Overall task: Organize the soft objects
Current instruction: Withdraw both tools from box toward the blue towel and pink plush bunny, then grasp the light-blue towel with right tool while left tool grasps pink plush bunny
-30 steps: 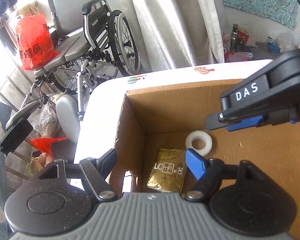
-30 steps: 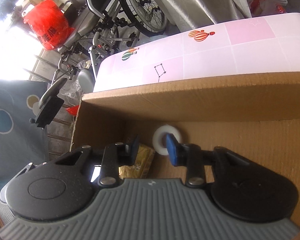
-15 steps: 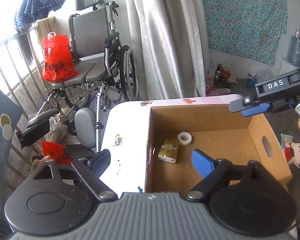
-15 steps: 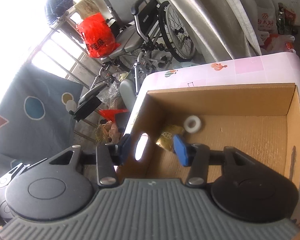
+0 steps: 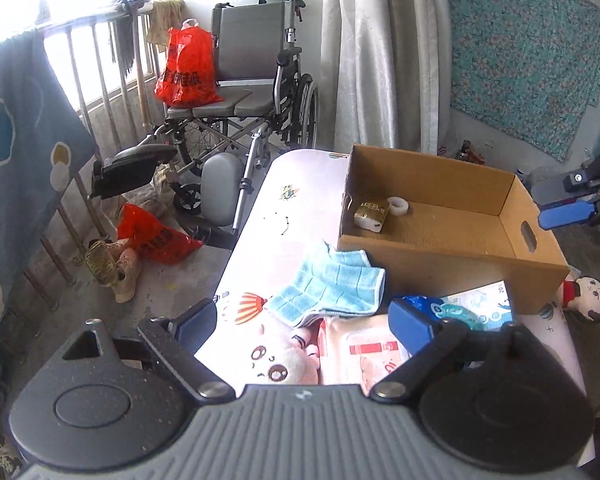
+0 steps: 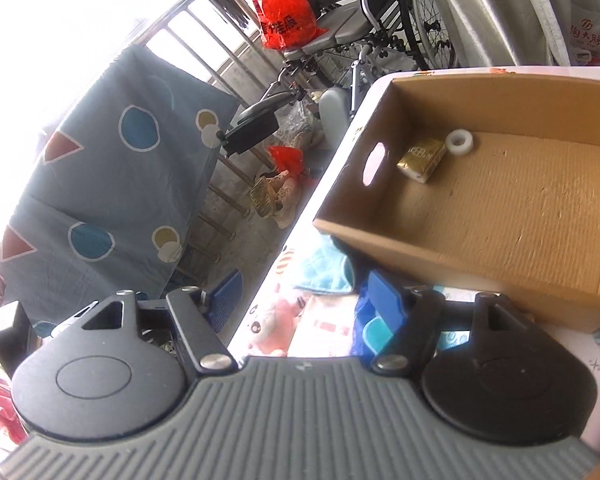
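the blue towel [image 5: 332, 286] lies crumpled on the worktop [image 5: 276, 216], against the near wall of the cardboard box [image 5: 440, 252], its long side running left to right. it is seen just ahead of and between the spread fingers of the left gripper [image 5: 304, 322], which looks the nearer. the right gripper [image 6: 300, 294], fingers also apart and empty, hangs beside it. a pink plush toy [image 5: 276, 360] lies nearer still.
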`<state>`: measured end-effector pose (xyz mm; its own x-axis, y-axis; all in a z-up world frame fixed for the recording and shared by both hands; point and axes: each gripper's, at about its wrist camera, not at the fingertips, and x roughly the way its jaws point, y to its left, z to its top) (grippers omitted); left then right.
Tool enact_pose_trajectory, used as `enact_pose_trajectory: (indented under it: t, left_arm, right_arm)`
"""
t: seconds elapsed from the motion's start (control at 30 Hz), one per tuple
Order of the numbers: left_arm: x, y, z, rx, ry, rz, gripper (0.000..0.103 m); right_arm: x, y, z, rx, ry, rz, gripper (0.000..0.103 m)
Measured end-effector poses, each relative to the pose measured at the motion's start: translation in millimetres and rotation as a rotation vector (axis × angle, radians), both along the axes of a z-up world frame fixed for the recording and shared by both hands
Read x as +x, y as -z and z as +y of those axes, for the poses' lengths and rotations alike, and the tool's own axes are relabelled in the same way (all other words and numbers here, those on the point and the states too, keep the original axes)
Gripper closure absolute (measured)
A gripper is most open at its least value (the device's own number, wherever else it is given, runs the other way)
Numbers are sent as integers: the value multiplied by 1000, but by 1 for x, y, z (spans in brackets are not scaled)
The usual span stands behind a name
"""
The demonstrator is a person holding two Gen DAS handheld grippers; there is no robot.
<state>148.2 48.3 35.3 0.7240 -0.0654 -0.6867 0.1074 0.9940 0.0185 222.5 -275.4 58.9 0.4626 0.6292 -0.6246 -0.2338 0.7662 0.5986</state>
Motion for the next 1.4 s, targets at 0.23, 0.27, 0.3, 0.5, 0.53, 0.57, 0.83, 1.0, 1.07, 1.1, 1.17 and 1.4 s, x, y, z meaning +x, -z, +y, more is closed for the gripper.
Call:
enact_pose_trajectory:
  t: [0.23,0.27,0.3,0.5,0.53,0.57,0.83,1.0,1.07,1.1,1.17,1.4]
  left_arm:
    - [-12,53,29,-62,-103,69,9]
    - [-9,59,35,-76,-116,85,9]
    - [-7,66,40,-88,-121,103,9]
    - [13,94,60,-124,-133,154,9]
    - [16,97,63,-138,-133,158,9]
    - [19,100,65,-150,-133,161,9]
    - [50,122,74,-199,-102,208,7]
    - [65,137,72,-202,-87,246,7]
    - [70,143,72,-216,-79,262,7]
    - [72,145,72,-221,-79,269,7]
    - [75,149,72,-231,-79,282,7]
    - [84,164,72,-277,-84,339,7]
  right_arm:
    - [3,34,59,-20,-13,54,30]
    - [8,39,69,-43,-15,59,29]
    - [13,43,78,-66,-16,60,29]
    - [62,83,124,-179,-8,110,28]
    - [71,92,130,-194,-8,119,28]
    - [77,97,134,-210,-4,126,27]
    - [124,137,158,-316,-6,179,27]
    - [138,162,168,-340,-24,240,26]
    - [141,169,171,-346,-31,253,26]
    - [142,172,172,-344,-33,259,26]
    - [144,176,174,-334,-30,268,26]
    - [151,190,180,-295,-11,298,41]
